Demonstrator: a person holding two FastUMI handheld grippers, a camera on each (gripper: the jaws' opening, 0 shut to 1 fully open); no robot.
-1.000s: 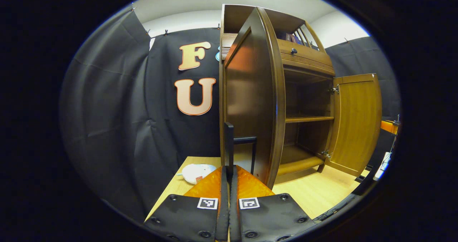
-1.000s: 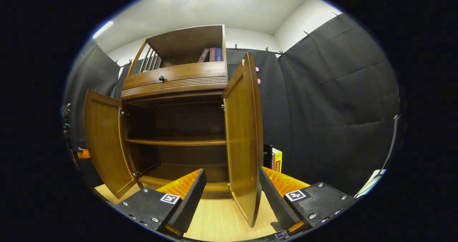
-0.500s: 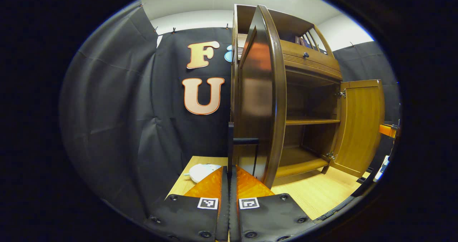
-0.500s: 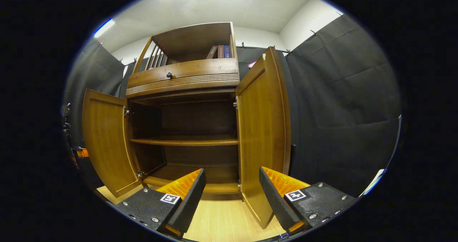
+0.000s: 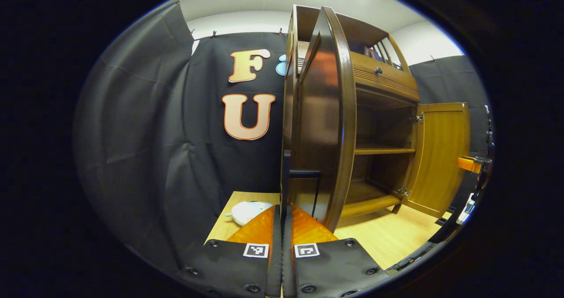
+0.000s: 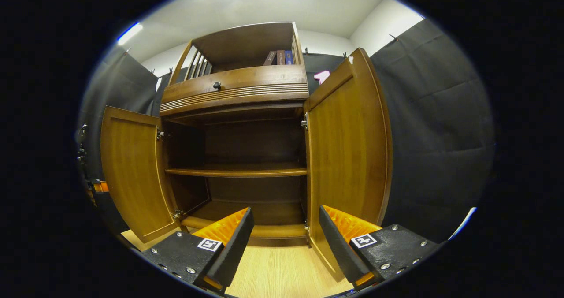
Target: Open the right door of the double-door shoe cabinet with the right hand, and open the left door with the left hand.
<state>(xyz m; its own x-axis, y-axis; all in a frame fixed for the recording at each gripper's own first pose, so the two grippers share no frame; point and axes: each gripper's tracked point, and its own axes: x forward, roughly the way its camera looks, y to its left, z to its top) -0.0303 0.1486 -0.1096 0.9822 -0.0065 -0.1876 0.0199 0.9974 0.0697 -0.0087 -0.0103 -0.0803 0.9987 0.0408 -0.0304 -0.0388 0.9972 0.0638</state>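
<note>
Cabinet [image 6: 238,91] stands on the bench [image 6: 282,271] with both lower doors swung outward. In the right gripper view, the right door [image 6: 348,152] is open to the right of the cabinet's inner shelf [image 6: 235,172], and the left door [image 6: 130,174] is open to the left of it. The right tool [image 6: 284,232] sits low in front of the cabinet, fingers spread wide, holding nothing. In the left gripper view, the left tool [image 5: 282,227] has its fingers pressed together, apparently empty, beside the left door's [image 5: 328,126] outer edge; contact with the door cannot be confirmed. A white object [image 5: 246,212] lies on the bench left of the cabinet.
</note>
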